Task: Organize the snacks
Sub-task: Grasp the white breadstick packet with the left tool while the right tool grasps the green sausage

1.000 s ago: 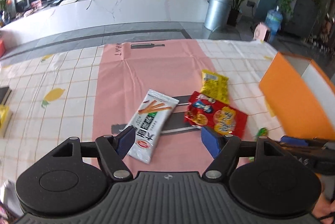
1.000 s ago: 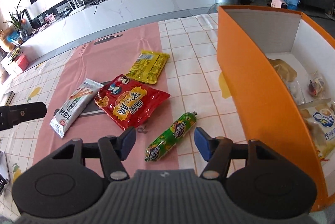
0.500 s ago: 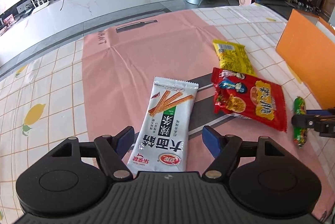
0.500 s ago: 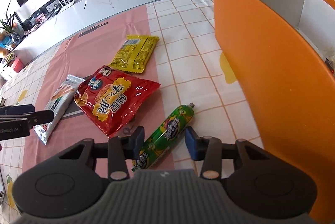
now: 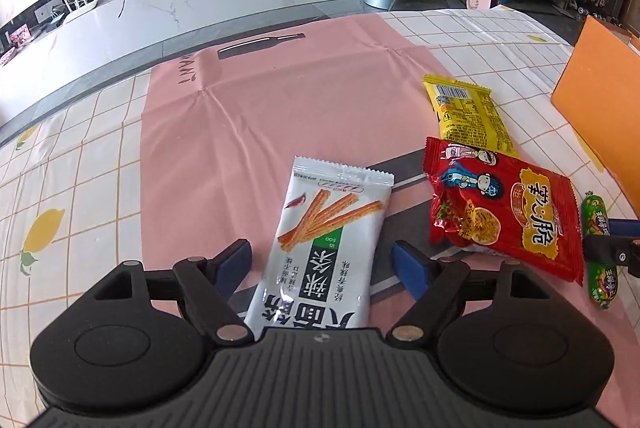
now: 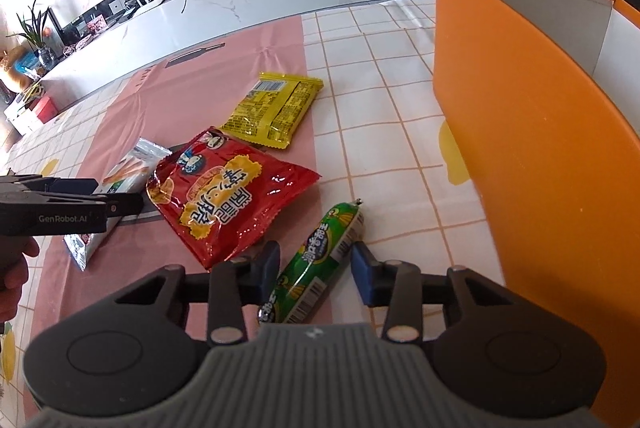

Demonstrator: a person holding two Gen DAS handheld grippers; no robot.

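A white stick-snack packet (image 5: 328, 236) lies flat on the pink mat. My left gripper (image 5: 320, 252) straddles its near end, and the jaws are opening, clear of its edges. A red crisp bag (image 5: 504, 211) and a yellow packet (image 5: 468, 111) lie to its right. In the right wrist view, a green sausage (image 6: 320, 256) rests on the table, slanted between the pads of my right gripper (image 6: 314, 260), which press on its sides. The red bag (image 6: 224, 199), yellow packet (image 6: 276, 107) and white packet (image 6: 132, 163) lie to the left, with the left gripper (image 6: 120, 205) over the white packet.
A tall orange box (image 6: 540, 147) with a white inside stands close on the right, its wall beside the sausage. A pink mat (image 5: 260, 107) covers the checked tablecloth. A hand (image 6: 16, 268) holds the left gripper at the left edge.
The left gripper came down and forward over the white packet, jaws spreading wider. The right gripper sank onto the sausage and its jaws narrowed against it.
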